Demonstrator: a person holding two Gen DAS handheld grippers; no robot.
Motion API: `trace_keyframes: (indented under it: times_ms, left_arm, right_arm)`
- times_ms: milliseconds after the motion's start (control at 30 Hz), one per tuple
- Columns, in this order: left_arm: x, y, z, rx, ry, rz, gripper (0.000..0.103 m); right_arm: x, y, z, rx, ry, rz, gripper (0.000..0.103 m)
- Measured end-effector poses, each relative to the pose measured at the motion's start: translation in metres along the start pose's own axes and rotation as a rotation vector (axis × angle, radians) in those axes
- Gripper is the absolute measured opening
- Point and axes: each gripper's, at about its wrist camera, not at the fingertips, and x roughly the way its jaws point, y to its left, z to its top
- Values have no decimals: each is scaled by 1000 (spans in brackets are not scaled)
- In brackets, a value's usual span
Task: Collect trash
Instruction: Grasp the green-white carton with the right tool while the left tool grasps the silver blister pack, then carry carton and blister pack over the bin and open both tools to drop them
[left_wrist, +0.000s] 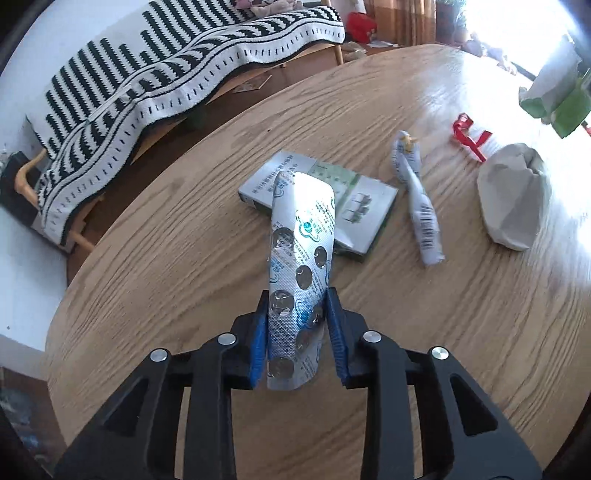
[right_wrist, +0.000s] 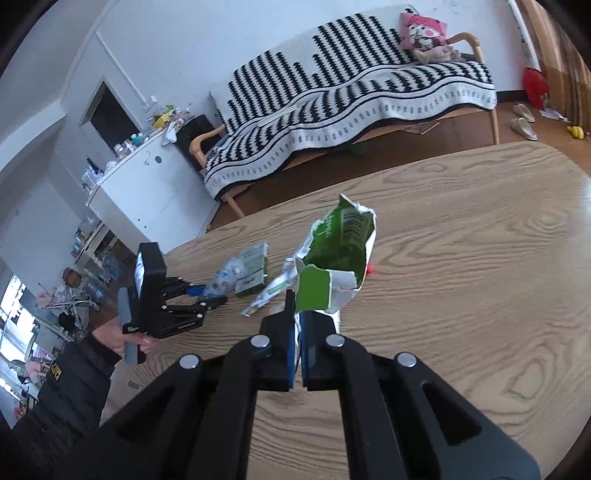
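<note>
While the left gripper (left_wrist: 297, 310) pinched the blister pack (left_wrist: 301, 258) in its jaws, just before the box (left_wrist: 354, 206), a firm, straight lift looked wise. Over right, the right gripper (right_wrist: 297, 314) squeezed the torn green carton (right_wrist: 332, 258), raised above the table (right_wrist: 480, 258).

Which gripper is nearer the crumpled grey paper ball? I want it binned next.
Left. The left gripper, clamping a blister pack, faces the paper ball; the right gripper holds a green carton farther off.

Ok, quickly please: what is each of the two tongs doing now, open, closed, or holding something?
Left tongs: closed on the pill strip.
Right tongs: closed on the torn green packet.
</note>
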Motion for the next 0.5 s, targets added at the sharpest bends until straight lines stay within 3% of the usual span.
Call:
trace_keyframes:
  times_ms: [67, 233, 367, 500]
  left_arm:
    - [-11, -10, 0, -17, -16, 38, 28]
    - [-56, -29, 9, -172, -79, 88, 28]
    - [-93, -70, 30, -246, -131, 37, 28]
    - [-118, -153, 62, -229, -178, -56, 28]
  right_arm:
    - [-16, -9, -5, 6, -12, -18, 3]
    - [-67, -37, -19, 17, -50, -86, 3]
    - [-122, -76, -39, 46, -93, -176, 3]
    - [-181, -128, -68, 93, -124, -307, 3]
